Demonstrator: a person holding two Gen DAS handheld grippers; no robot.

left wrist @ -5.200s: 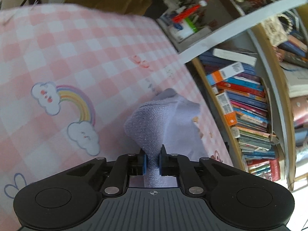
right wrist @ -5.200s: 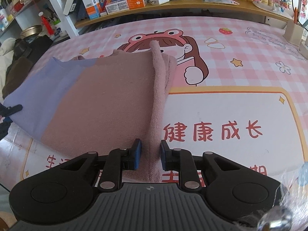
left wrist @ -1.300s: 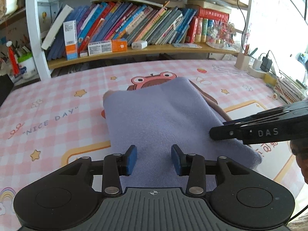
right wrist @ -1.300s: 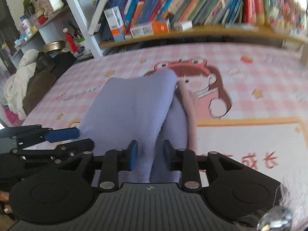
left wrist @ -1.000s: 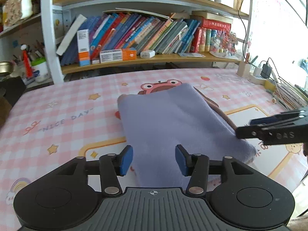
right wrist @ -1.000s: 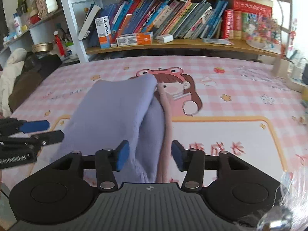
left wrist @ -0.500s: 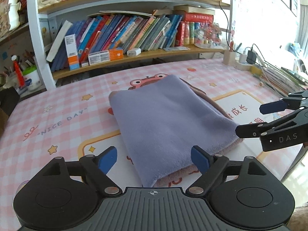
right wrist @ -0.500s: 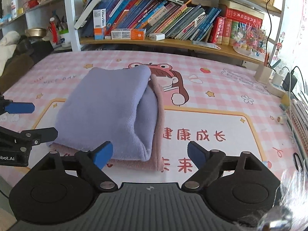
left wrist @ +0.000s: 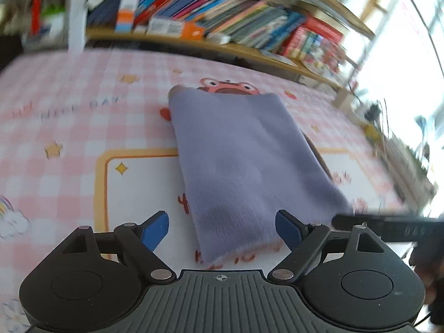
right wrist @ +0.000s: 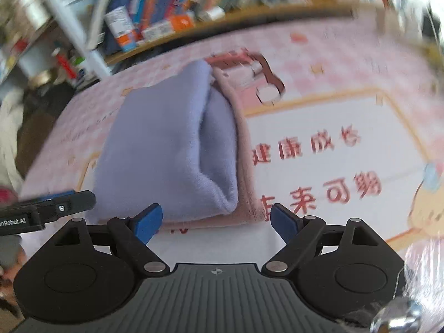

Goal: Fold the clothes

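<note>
A folded garment (left wrist: 236, 152), lilac on top with a pink layer under it, lies flat on the pink checked table cover (left wrist: 69, 116). It also shows in the right wrist view (right wrist: 172, 149), with its pink edge along the right side. My left gripper (left wrist: 222, 229) is open and empty, just short of the garment's near edge. My right gripper (right wrist: 215, 219) is open and empty, just short of the garment's near edge. Each gripper shows at the side of the other's view.
A bookshelf (left wrist: 222, 27) full of books runs along the far edge of the table. Clothes and small items lie at the far left (right wrist: 16, 116). Cables and desk items stand at the right (left wrist: 374, 116). A plastic-wrapped object (right wrist: 424, 277) is at the bottom right.
Both grippers let go of the garment, opened wide and drew back. Since half a second ago both cameras have dropped lower and closer to the garment's near edge; the frames are motion-blurred.
</note>
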